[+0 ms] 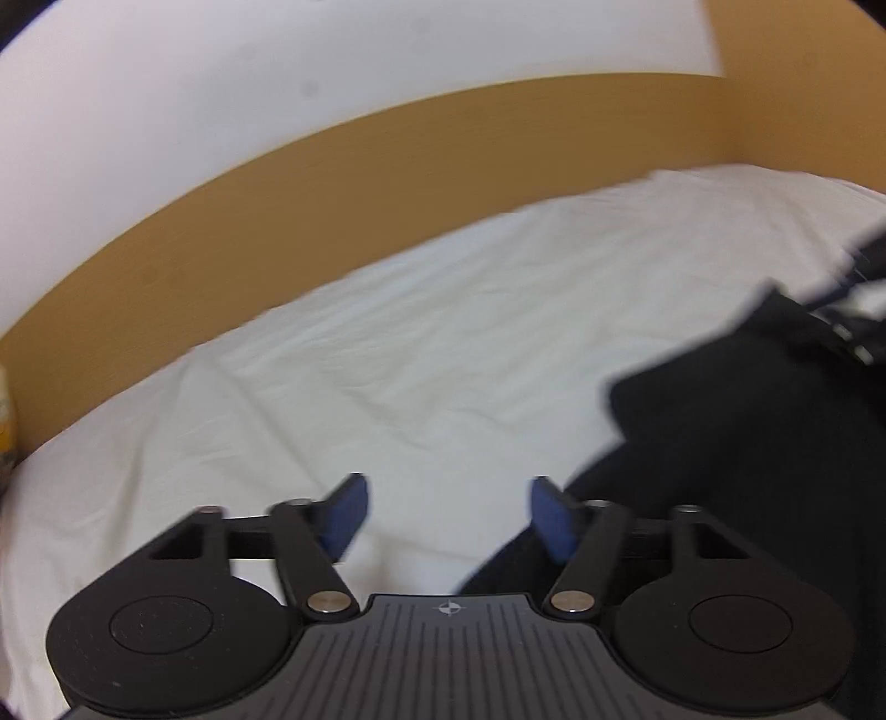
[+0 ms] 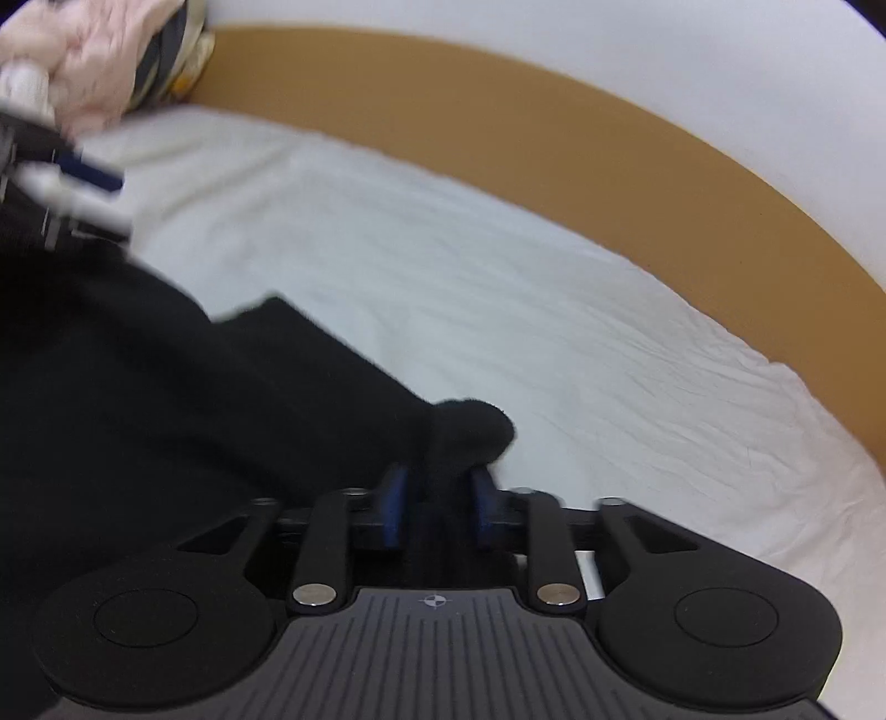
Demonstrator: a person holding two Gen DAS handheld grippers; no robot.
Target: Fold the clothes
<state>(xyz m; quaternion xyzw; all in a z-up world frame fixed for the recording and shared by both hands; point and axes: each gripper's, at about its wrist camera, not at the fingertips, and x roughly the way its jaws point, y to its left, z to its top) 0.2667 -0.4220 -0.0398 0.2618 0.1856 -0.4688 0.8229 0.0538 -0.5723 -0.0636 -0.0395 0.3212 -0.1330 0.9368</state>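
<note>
A black garment lies on the white bed sheet, on the right of the left wrist view. My left gripper stands open over bare sheet; the cloth's edge runs just under its right finger, and nothing is between the blue pads. In the right wrist view the same black garment spreads to the left. A bunched fold of it sits between the pads of my right gripper, which is shut on it. The left gripper shows blurred at the upper left.
A wooden bed frame curves round the mattress, with a white wall behind it. A pile of pink and dark patterned clothes sits in the far corner. The sheet stretches to the right of the garment.
</note>
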